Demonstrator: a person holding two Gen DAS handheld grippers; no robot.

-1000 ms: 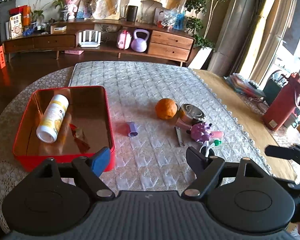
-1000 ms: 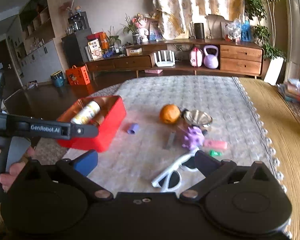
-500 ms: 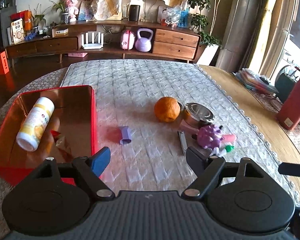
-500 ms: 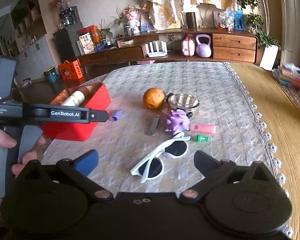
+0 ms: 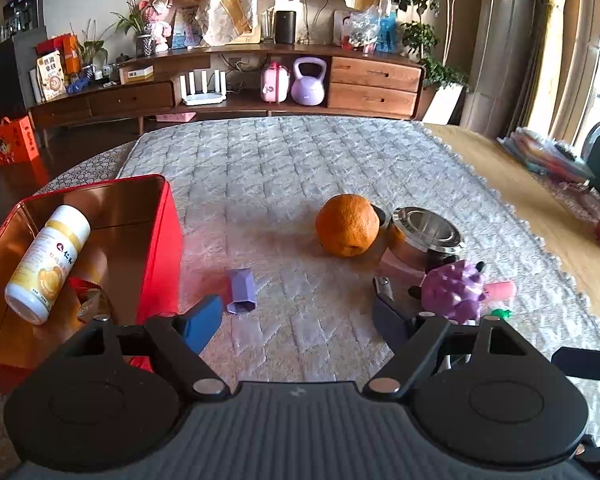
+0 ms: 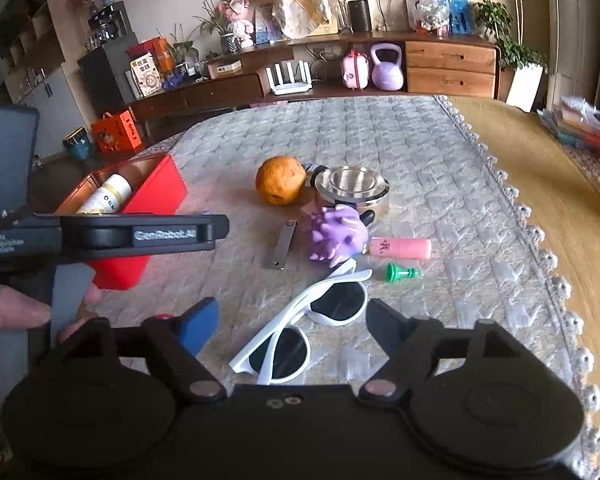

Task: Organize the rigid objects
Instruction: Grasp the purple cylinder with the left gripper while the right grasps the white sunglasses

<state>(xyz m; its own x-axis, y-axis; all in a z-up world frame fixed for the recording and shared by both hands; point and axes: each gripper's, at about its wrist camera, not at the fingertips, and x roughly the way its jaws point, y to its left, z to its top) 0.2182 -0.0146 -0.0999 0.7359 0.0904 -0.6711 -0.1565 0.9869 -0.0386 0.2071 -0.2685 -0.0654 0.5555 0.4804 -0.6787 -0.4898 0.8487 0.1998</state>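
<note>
Red tin (image 5: 162, 216): open-topped, at the left edge of the quilted mat (image 5: 284, 168); by my reading the collecting box, since a white supplement bottle (image 5: 46, 264) and a crumpled wrapper already lie inside.
Loose items: orange (image 5: 347, 225), steel ashtray (image 5: 426, 234), purple spiky toy (image 5: 454, 288), pink tube (image 6: 400, 248), green cap (image 6: 398, 273) and nail clipper (image 6: 282, 244), clustered right of centre; lilac hexagonal piece (image 5: 242, 290) apart, near the tin.
White sunglasses (image 6: 308, 330): lying folded open on the mat, nearest the right gripper.
Right gripper (image 6: 292, 324): jaws apart and just been closing; sunglasses lie between the pads, no contact visible. Probably lined up to take them by the frame.
Left gripper (image 5: 300, 322): jaws apart and just been closing, empty, over bare mat, with the lilac piece just ahead of its left pad.
Hand (image 6: 8, 320): grips the left tool's handle.
Status: most items still outside the tin.
</note>
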